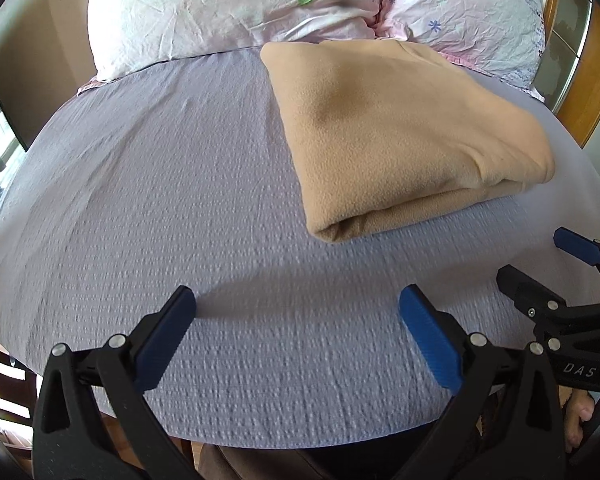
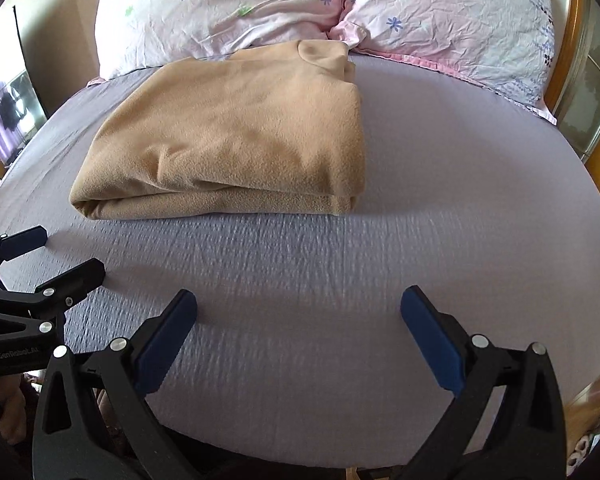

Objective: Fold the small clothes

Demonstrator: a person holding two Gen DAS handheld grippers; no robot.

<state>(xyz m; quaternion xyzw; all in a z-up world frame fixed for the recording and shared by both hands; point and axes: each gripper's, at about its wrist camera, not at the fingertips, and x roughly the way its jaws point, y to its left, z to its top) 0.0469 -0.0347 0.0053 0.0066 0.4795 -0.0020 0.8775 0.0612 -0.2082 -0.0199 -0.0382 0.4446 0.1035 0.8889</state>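
A tan fleece garment (image 1: pixel 396 132) lies folded into a thick rectangle on the lavender bed sheet (image 1: pixel 160 200), its far end by the pillows. It also shows in the right wrist view (image 2: pixel 236 136). My left gripper (image 1: pixel 296 312) is open and empty, low over the sheet, short of the garment's near edge and to its left. My right gripper (image 2: pixel 298 312) is open and empty, near the bed's front edge, short of the garment and to its right. Each gripper shows in the other's view: the right gripper (image 1: pixel 540 256) and the left gripper (image 2: pixel 68 252), both open.
Two floral pillows (image 2: pixel 220 4) (image 2: pixel 452 20) lie at the head of the bed. A wooden headboard frame (image 2: pixel 572 60) runs along the right. The bed's front edge (image 2: pixel 300 456) is just below the grippers. The sheet (image 2: pixel 460 200) lies bare to the garment's right.
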